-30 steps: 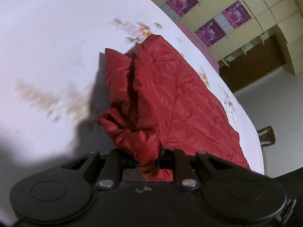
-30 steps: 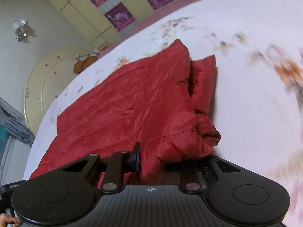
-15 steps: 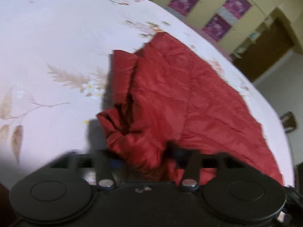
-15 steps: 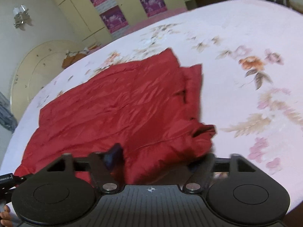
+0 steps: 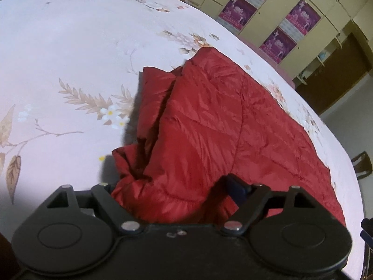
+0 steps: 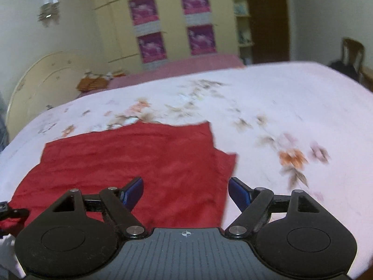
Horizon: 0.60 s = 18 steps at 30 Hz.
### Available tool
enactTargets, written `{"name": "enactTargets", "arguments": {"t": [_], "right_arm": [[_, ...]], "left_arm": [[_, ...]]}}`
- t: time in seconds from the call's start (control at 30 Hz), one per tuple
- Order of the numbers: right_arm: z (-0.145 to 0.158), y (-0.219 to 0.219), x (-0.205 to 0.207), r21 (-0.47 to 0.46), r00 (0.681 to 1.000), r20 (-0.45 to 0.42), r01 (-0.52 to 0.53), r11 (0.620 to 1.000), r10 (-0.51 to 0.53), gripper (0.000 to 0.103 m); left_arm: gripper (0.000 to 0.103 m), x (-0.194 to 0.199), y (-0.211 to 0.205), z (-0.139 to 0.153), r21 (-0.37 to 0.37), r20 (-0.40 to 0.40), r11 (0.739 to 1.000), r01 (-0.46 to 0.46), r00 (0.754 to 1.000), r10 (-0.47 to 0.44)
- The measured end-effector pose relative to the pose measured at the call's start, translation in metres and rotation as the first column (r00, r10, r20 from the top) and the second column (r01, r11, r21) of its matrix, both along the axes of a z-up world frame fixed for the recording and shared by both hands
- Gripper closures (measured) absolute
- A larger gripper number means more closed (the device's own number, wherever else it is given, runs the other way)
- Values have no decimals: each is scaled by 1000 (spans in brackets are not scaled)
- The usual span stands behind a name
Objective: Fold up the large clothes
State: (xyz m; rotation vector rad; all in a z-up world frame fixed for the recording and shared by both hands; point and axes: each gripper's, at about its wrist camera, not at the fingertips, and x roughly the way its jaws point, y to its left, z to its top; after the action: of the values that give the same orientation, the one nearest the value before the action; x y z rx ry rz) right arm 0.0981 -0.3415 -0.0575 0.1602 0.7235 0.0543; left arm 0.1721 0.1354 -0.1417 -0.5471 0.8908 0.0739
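Observation:
A red quilted jacket lies folded on the floral bed sheet, with a bunched sleeve along its left side. My left gripper sits low at the jacket's near edge and its jaws are opening. Red fabric lies loose between them and covers the left finger, while the blue pad of the right finger shows free of the cloth. In the right wrist view the jacket lies flat. My right gripper hovers open above its near right corner, with nothing pressed between the blue pads.
The pale pink sheet spreads wide to the right of the jacket. Beyond the bed are a cream headboard, a wardrobe with purple posters and a wooden chair. A dark object shows at the left edge.
Both grippers were shut on the jacket's near edge and have opened and let it go. The right gripper has risen and rolled level; the jacket now lies flat.

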Motion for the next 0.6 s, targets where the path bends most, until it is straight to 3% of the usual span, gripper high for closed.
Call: {"name": "enactTargets", "arguments": {"t": [0.3,0.33,0.37,0.43,0.6], "right_arm": [[-23,72,52,7,975,8,-222,975,222,25],[-26,79,57,2,971,7,-240,971,240,27],[-30,90,64,-11,965,2,-262,965,262,48],[-38,106,76,-29,955,-18,-296,955,296,68],[-59,137,96,-70,933,-49,-359,931,356,68]], "left_arm": [[33,-6,8,-4,-61,40,997,-49,998,51],[36,-7,9,-4,-68,42,996,-53,998,56],[39,-7,10,-5,-74,44,996,-56,997,59],[45,-8,12,-6,-90,47,994,-58,997,63],[59,-10,14,-7,-126,55,991,-51,997,59]]}}
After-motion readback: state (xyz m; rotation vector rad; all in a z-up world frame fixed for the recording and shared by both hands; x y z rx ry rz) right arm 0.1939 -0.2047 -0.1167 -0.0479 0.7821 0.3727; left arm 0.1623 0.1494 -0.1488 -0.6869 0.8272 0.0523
